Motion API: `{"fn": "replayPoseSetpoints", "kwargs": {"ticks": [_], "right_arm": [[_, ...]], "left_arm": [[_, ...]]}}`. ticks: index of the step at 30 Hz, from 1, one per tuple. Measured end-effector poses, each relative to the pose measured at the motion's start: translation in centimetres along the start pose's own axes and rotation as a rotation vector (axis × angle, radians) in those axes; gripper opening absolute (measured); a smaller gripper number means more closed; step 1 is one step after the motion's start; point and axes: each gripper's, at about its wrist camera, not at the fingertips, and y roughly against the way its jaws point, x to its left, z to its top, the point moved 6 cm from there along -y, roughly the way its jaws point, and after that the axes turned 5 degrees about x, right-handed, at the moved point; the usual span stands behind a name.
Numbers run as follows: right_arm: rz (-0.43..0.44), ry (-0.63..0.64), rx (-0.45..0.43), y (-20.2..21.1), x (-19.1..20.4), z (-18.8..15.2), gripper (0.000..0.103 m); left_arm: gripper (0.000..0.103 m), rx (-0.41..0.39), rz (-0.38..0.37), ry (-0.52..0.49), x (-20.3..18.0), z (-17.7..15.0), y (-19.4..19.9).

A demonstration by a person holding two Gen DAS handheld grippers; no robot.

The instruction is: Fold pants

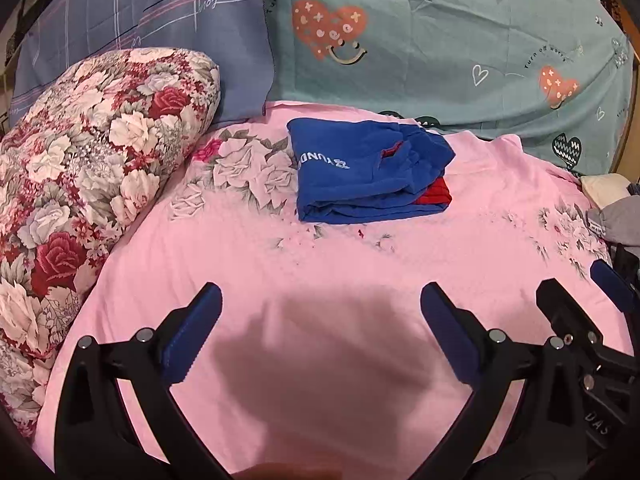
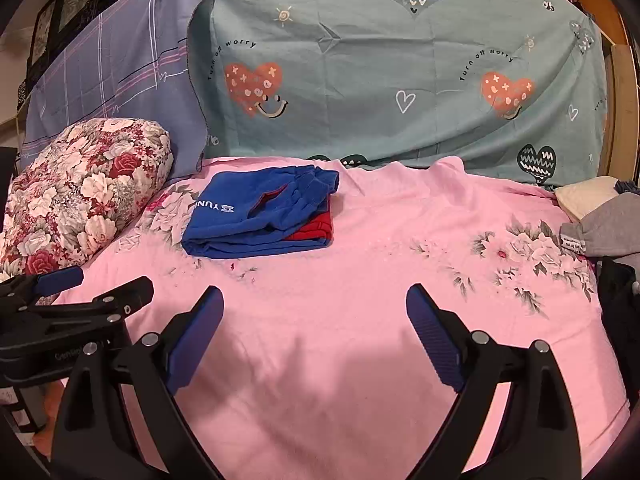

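- Left gripper (image 1: 321, 306): spread wide, holding nothing, above the pink bed sheet (image 1: 320, 360).
- Right gripper (image 2: 315, 307): equally wide and unloaded.
- Folded blue pants (image 1: 366, 172) lie ahead of both grippers, well apart, red fabric (image 1: 434, 196) beneath.
- Floral pillow (image 1: 88, 176) far left.

- Pink floral sheet (image 2: 360, 300): covers the bed surface.
- Floral quilt roll (image 1: 80, 184): lies along the left edge.
- Teal heart-print cloth (image 2: 380, 80): hangs behind the bed.
- Blue plaid cloth (image 2: 120, 80): hangs left of the teal one.
- Grey garment (image 2: 600, 228): lies at the right edge.
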Motion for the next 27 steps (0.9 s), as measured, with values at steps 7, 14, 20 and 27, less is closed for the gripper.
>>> {"fn": "replayPoseSetpoints", "kwargs": {"ticks": [7, 14, 20, 27], "right_arm": [[0.005, 0.013, 0.004, 0.0, 0.4, -0.3, 0.093], [0.0, 0.004, 0.002, 0.1, 0.1, -0.2, 0.093], [0.003, -0.003, 0.003, 0.1, -0.1, -0.3, 0.093], [-0.003, 0.0, 0.018, -0.2, -0.3, -0.4, 0.093]], "left_arm": [[0.101, 0.001, 0.006, -0.009, 0.1, -0.1, -0.2], [0.101, -0.033, 0.017, 0.002, 0.5, 0.0, 0.3], [0.101, -0.005, 0.012, 0.005, 0.6, 0.0, -0.3], [0.101, 0.024, 0.016, 0.012, 0.7, -0.3, -1.0]]}}
